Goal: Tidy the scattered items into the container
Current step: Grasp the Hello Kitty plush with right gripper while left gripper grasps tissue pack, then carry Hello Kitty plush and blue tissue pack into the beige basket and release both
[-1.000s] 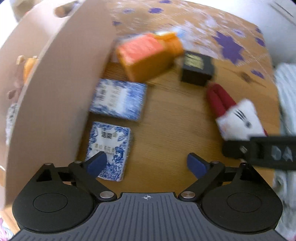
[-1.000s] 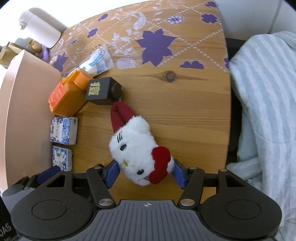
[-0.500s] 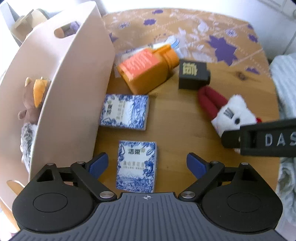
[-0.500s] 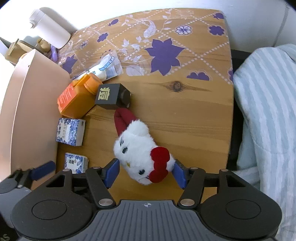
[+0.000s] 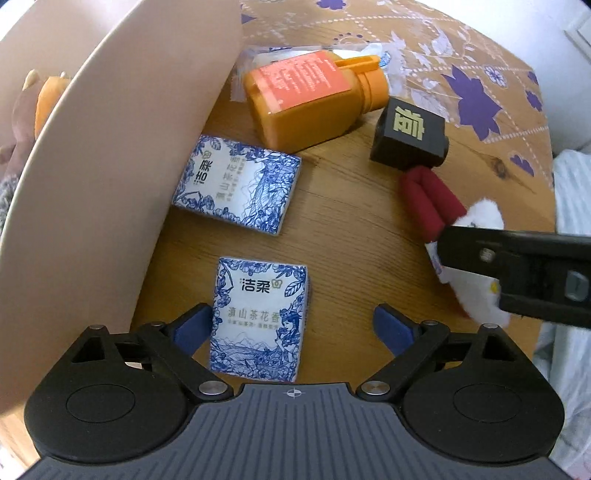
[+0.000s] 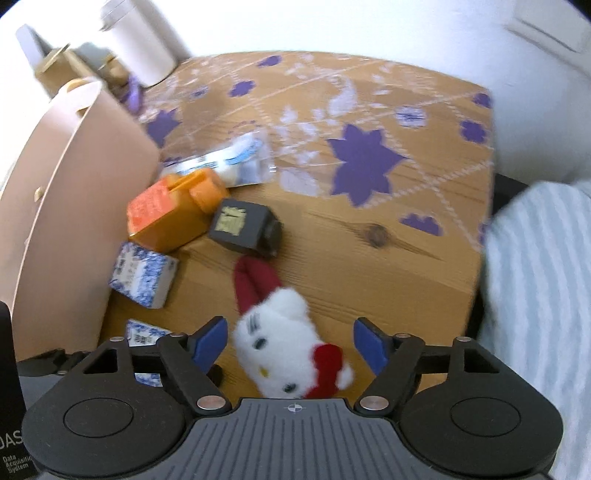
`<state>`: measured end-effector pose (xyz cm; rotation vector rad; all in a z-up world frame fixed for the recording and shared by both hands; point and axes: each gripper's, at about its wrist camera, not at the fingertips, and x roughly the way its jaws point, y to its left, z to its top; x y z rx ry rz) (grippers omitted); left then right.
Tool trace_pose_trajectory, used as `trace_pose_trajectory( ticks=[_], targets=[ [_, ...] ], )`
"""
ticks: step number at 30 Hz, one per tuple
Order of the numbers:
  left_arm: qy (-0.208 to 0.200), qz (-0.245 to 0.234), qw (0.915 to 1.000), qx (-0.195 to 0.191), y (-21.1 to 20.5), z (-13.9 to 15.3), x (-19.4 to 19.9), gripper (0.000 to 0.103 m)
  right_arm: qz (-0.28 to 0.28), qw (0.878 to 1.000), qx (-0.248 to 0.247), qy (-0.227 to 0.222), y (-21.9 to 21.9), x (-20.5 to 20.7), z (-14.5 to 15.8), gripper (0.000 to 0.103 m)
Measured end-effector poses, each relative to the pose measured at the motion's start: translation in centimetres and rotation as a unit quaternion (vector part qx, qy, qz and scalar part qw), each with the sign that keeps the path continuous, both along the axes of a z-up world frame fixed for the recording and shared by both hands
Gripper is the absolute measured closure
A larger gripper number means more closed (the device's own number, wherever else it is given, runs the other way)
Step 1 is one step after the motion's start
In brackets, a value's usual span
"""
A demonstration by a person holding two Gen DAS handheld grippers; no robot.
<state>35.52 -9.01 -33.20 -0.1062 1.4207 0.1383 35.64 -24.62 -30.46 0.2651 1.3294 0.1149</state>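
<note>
Wooden table [image 6: 388, 266] with purple flower print, white wall [image 6: 332, 26], striped cloth [image 6: 539, 280]

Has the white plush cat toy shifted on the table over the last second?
No. The white plush cat toy keeps its red legs just below the black box; only the camera moved.

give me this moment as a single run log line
left gripper: open, around near tissue pack | right gripper: open, around white plush | container: left of items

Left gripper [image 5: 293, 326] and right gripper [image 6: 290, 343] agape
</note>
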Motion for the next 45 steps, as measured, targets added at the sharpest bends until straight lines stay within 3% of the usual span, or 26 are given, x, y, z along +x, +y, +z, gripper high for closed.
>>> trace_pose_trajectory(
  ticks=[6,9,11,13,16,21,27,37,45],
  targets=[
    [-0.006,-0.011,0.9999,0.001,0.3,0.2,-0.3,0.007,0.057,0.998,0.004,0.023,1.4,0.2,-1.2,0.028],
    [-0.011,-0.016,0.9998,0.002,0.4,0.3,-0.4,0.01,0.082,0.996,-0.001,0.024,1.6,-0.1,-1.8,0.048],
    [-0.02,-0.026,0.9995,0.003,0.3,0.8,-0.5,0.021,0.079,0.996,0.009,0.028,1.3,-0.2,-1.9,0.058],
    [-0.036,-0.048,0.9982,0.004,0.0,1.4,-0.7,0.055,0.069,0.997,0.012,0.03,0.9,-0.4,-1.9,0.061],
    [-0.039,-0.074,0.9964,0.007,-0.6,1.7,-1.0,0.056,0.052,0.998,0.016,0.032,0.4,-0.8,-1.9,0.064],
    [-0.031,-0.058,0.9978,-0.006,0.4,2.3,-1.8,0.061,0.022,0.999,0.024,0.034,-0.6,-2.1,-1.5,0.066],
    [-0.053,-0.067,0.9963,-0.012,-0.4,4.4,-2.1,0.062,0.005,0.999,0.035,0.017,-1.1,-3.8,0.7,0.066],
    [-0.108,-0.076,0.9902,-0.045,0.4,11.5,-3.5,0.062,-0.015,0.998,0.033,-0.06,-0.8,-7.0,8.6,0.066],
    [-0.155,-0.07,0.9833,-0.066,3.9,17.7,-4.5,0.061,-0.021,0.991,0.026,-0.133,1.2,-8.8,16.0,0.066]
  ],
)
